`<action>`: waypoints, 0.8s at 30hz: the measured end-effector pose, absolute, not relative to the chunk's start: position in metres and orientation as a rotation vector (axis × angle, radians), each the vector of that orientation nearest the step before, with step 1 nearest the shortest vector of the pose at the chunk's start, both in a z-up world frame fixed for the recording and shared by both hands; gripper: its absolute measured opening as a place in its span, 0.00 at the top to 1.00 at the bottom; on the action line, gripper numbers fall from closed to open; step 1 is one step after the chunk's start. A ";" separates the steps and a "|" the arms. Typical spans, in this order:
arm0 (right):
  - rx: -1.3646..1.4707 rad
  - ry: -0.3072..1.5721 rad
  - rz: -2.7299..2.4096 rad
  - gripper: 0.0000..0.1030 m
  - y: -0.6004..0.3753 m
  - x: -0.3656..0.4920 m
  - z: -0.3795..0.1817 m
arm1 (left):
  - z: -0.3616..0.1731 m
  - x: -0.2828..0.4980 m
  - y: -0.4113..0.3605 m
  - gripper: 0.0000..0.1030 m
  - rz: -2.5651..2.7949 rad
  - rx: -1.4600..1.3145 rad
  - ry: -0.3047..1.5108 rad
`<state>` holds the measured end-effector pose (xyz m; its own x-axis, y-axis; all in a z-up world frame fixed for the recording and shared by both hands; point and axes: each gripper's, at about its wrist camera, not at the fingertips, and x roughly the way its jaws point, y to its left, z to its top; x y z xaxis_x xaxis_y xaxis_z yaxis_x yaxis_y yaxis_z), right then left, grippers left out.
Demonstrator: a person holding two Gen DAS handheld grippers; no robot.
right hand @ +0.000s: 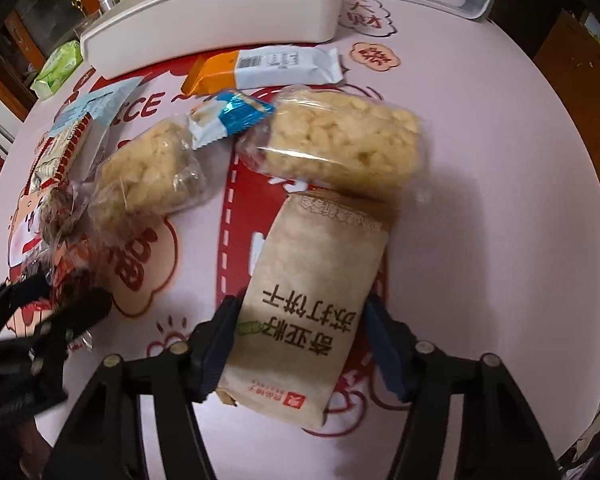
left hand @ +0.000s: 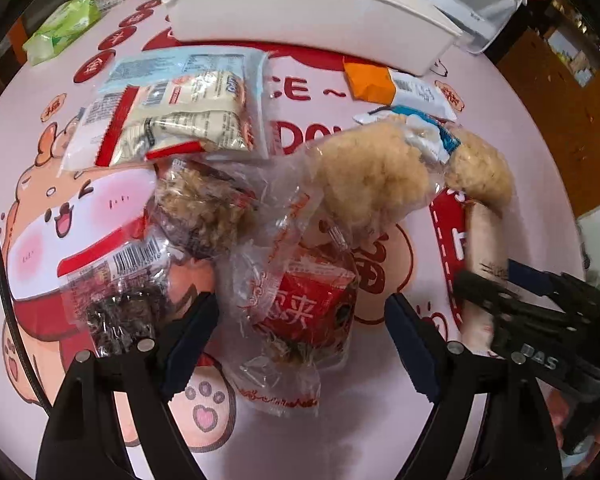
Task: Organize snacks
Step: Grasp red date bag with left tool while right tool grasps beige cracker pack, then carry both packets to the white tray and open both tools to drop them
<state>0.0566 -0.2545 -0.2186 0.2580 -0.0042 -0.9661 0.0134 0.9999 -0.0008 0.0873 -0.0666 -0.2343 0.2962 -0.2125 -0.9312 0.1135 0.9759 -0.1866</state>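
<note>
Cartoon-print table mat [right hand: 480, 160] | white bin [right hand: 220, 8] at 12 o'clock, contents hidden | right gripper [right hand: 300, 344] clamps soda-cracker pack [right hand: 312, 300] | left gripper [left hand: 300, 328] wide around red-label snack [left hand: 304, 308]

A pink cartoon-printed table [right hand: 480, 160] carries wrapped snacks [left hand: 188, 108], puffed rice cakes [right hand: 340, 140], and a white tray [left hand: 300, 12].

I work at a round table [left hand: 512, 128] under a pink cloth printed with red cartoon animals and characters. Beyond its rim I see brown wooden furniture [left hand: 556, 80] and a dim, cluttered room.
</note>
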 end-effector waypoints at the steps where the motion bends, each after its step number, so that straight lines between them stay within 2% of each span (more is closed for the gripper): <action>1: 0.010 1.309 -0.012 0.39 -0.257 0.056 -0.217 | -0.235 0.088 -0.071 0.25 -0.216 -0.065 1.252; 5: 0.015 1.302 -0.012 0.39 -0.265 0.045 -0.218 | -0.236 0.087 -0.084 0.45 -0.193 0.051 1.243; 8: 0.022 1.299 -0.004 0.39 -0.269 0.044 -0.218 | -0.236 0.086 -0.089 0.48 -0.201 0.063 1.248; 17: 0.073 1.278 0.058 0.40 -0.265 0.030 -0.204 | -0.215 0.065 -0.079 0.49 -0.240 -0.012 1.259; 24: 0.045 1.171 0.126 0.40 -0.249 0.033 -0.161 | -0.160 0.058 -0.069 0.49 -0.259 -0.026 1.147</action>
<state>0.0327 -0.2490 -0.1609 0.3835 0.1218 -0.9155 -0.0751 0.9921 0.1005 0.0576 -0.0694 -0.1600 0.3851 -0.2166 -0.8971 0.1898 0.9699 -0.1527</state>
